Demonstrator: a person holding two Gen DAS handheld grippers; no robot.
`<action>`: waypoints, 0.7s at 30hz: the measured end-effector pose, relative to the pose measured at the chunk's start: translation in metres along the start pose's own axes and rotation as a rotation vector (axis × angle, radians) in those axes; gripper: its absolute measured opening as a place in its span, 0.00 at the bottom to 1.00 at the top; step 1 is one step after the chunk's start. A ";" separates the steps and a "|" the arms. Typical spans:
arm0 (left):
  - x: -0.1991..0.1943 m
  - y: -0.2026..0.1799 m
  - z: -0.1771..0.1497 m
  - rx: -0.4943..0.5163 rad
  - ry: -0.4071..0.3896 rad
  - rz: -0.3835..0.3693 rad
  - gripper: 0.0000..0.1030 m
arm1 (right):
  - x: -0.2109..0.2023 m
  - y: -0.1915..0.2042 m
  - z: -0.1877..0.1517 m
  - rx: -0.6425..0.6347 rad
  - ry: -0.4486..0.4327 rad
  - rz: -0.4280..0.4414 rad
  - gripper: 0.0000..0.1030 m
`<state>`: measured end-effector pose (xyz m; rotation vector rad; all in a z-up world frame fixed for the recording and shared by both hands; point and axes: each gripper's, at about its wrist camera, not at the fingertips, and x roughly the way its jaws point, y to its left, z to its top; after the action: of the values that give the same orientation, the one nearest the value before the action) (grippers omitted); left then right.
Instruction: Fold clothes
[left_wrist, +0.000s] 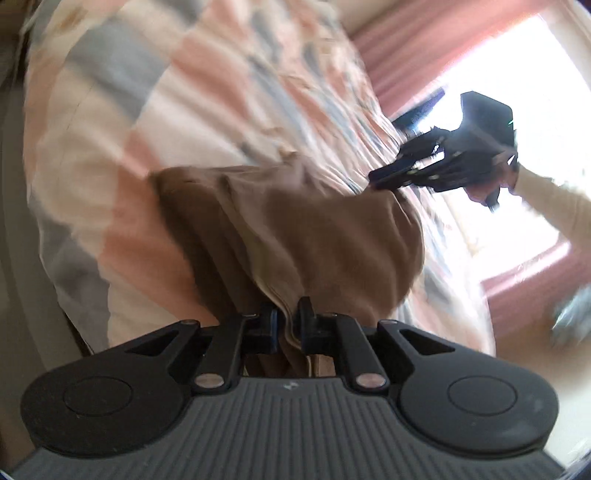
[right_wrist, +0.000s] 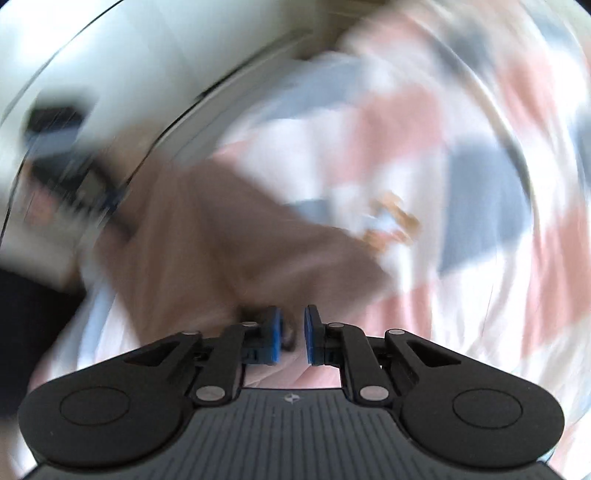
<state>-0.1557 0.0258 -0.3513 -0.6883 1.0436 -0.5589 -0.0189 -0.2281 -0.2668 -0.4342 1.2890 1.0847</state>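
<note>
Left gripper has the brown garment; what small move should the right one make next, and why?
Probably close the right gripper on the brown cloth garment's free corner: its blue pads stand apart with nothing gripped, while the left gripper pinches the near edge over the checked bedcover.

the left wrist view looks along its own black fingers, close above the brown cloth garment, across the pink, grey and white checked bedcover toward a bright window at upper right. the right wrist view, heavily blurred, faces the same garment and bedcover from close by.
</note>
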 end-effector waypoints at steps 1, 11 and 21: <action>0.001 0.005 0.003 -0.042 0.003 -0.018 0.08 | 0.009 -0.018 -0.003 0.113 0.000 0.019 0.27; -0.005 0.024 -0.001 -0.117 0.004 -0.049 0.09 | -0.065 -0.045 -0.125 0.674 -0.395 0.253 0.77; 0.000 0.011 0.017 -0.013 -0.050 -0.074 0.04 | -0.016 -0.017 -0.120 0.564 -0.367 0.347 0.20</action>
<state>-0.1392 0.0371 -0.3543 -0.7513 0.9789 -0.5964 -0.0695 -0.3367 -0.2913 0.4094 1.2924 0.9692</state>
